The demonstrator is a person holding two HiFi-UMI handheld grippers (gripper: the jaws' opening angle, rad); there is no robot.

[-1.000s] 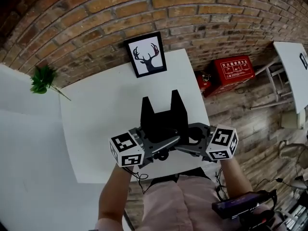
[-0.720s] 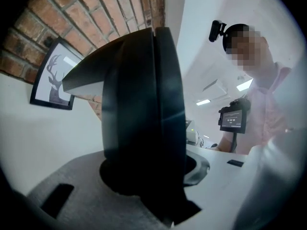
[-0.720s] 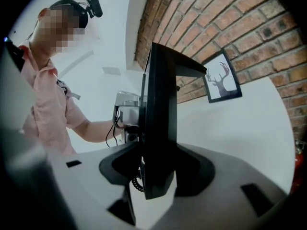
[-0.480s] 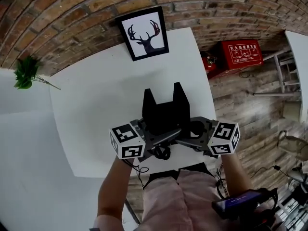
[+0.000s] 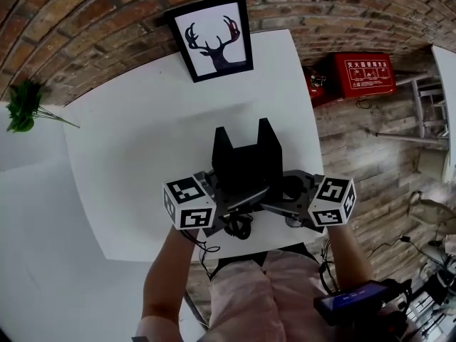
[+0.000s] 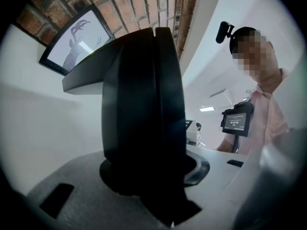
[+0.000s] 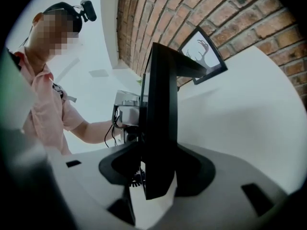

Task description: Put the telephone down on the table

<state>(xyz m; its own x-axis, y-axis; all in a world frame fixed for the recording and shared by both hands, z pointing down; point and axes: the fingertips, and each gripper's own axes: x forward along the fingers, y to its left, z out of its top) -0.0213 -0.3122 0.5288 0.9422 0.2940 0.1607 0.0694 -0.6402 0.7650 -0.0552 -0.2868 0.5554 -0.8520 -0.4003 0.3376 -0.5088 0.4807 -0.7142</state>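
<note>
The telephone (image 5: 246, 161) is a black slab with two pointed tips. It hangs just above the near part of the white table (image 5: 135, 155), gripped from both sides. My left gripper (image 5: 239, 202) is shut on its left edge, and the left gripper view has the telephone (image 6: 144, 99) filling the space between the jaws of my left gripper (image 6: 148, 178). From the right, my right gripper (image 5: 274, 206) is shut on the other edge. The right gripper view looks along the thin edge of the telephone (image 7: 160, 104), clamped in my right gripper (image 7: 154, 176).
A framed deer picture (image 5: 211, 38) leans on the brick wall at the table's far edge. A green plant (image 5: 21, 112) is at the far left. A red box (image 5: 363, 73) stands on the wooden floor to the right. A person's body is close to the near table edge.
Both grippers have sunk toward the table with the telephone still held between them, and both have rolled a little. The grip looks unchanged.
</note>
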